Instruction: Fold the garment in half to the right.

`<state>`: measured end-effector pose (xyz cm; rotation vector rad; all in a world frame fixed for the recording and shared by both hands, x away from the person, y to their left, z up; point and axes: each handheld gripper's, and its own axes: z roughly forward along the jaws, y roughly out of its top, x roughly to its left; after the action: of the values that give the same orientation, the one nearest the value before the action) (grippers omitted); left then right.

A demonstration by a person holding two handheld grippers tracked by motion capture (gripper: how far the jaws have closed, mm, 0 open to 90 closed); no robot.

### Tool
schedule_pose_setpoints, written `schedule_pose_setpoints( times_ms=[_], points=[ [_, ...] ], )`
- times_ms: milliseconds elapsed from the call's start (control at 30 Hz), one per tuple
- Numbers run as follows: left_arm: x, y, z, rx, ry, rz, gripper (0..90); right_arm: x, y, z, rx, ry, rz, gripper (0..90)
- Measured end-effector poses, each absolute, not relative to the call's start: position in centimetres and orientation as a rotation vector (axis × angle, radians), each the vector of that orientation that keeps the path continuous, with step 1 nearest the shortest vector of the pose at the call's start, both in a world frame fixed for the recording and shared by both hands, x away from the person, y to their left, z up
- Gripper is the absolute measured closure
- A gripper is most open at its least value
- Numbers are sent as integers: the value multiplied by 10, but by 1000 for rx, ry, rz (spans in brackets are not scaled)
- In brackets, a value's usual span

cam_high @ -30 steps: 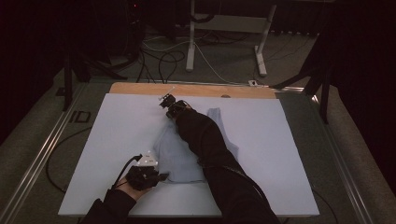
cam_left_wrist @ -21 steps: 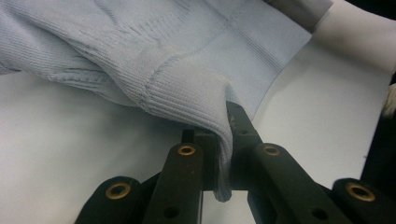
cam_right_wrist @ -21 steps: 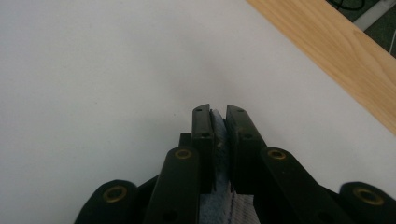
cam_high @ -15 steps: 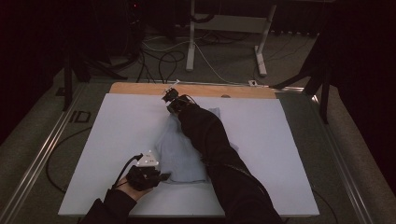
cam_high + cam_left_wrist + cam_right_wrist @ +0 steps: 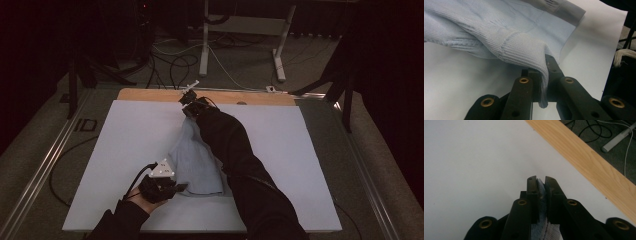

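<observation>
Blue knit garment (image 5: 506, 37) pinched in jaws.

The right tongs (image 5: 541, 182) pinch a fold of pale blue knit cloth (image 5: 541, 195) between their two black jaws, which stand nearly closed. Beneath and ahead of them lies the white table (image 5: 474, 165). To their right runs a wooden edge (image 5: 584, 157), with cables (image 5: 599, 130) on the floor (image 5: 621, 160) beyond it.
</observation>
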<state>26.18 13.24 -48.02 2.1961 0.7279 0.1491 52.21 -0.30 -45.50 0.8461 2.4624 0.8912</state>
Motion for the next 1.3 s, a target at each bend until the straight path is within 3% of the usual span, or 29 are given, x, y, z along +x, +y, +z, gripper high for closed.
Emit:
schedule_pose_setpoints(
  times_ms=[1300],
  points=[
    [275, 52, -453, 2289, 501, 110, 868, 518, -93, -430, 928, 2402, 1016, 829]
  ],
)
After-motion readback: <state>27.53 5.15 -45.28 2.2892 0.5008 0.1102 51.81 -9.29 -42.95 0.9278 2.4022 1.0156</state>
